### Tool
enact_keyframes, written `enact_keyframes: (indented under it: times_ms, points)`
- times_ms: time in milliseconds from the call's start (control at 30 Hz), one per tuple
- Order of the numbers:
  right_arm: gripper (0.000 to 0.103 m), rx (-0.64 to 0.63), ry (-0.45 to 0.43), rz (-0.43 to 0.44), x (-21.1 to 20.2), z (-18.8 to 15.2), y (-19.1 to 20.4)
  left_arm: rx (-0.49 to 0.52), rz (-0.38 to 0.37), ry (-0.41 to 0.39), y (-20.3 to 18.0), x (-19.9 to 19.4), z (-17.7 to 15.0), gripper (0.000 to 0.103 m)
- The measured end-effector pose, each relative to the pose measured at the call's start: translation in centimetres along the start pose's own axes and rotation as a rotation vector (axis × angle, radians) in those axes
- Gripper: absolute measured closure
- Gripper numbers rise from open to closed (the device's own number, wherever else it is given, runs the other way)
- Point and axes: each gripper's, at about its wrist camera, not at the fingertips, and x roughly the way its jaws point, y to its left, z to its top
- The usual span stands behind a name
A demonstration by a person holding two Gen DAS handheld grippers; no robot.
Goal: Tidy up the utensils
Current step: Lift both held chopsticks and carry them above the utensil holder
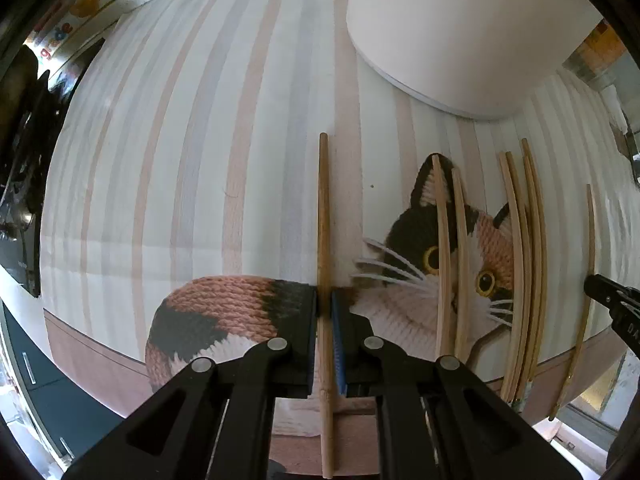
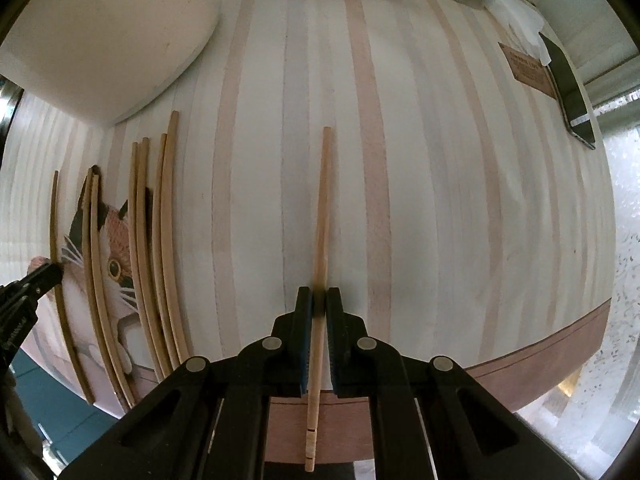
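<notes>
Chopsticks lie on the striped tablecloth (image 1: 200,140), and you hold one in each gripper. Your left gripper (image 1: 324,304) is closed on a darker chopstick (image 1: 323,208); the stick runs lengthwise between the two pads and its far part lies over the cloth just beside the printed cat (image 1: 412,240). Your right gripper (image 2: 319,300) is likewise closed on a paler chopstick (image 2: 323,208), which has notched grooves near its close end and points away over the bare stripes.

The white container (image 1: 460,32) stands at the far side of the cloth, near the far ends of the loose sticks. Its inside cannot be seen from either wrist view.

Count the loose chopsticks (image 2: 140,240) as follows: in the right wrist view, about six lie side by side between your two grippers, two of them across the cat's face and the rest bunched just beside it. Several touch or overlap, so the exact number cannot be fixed. In the left wrist view one loose stick (image 1: 588,264) lies apart, next to your right gripper.

A dark flat object (image 2: 568,92) lies at the cloth's far right edge.
</notes>
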Motion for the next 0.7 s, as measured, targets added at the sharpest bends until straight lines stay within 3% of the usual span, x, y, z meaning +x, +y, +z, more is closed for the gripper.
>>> enact_keyframes:
  times_ms: [100, 567, 700]
  points:
    - [0.095, -0.002, 0.002, -0.001, -0.4, 0.1, 1.5, -0.006, -0.004, 0.001, 0.1, 0.1, 0.0, 0.097]
    - [0.095, -0.015, 0.001, -0.006, 0.1, 0.4, 1.4, -0.041, -0.008, 0.014, 0.7, 0.2, 0.1, 0.098]
    - [0.096, 0.036, -0.012, 0.079, 0.0, 0.3, 0.3, -0.056, 0.026, -0.046, 1.2, -1.9, -0.3, 0.098]
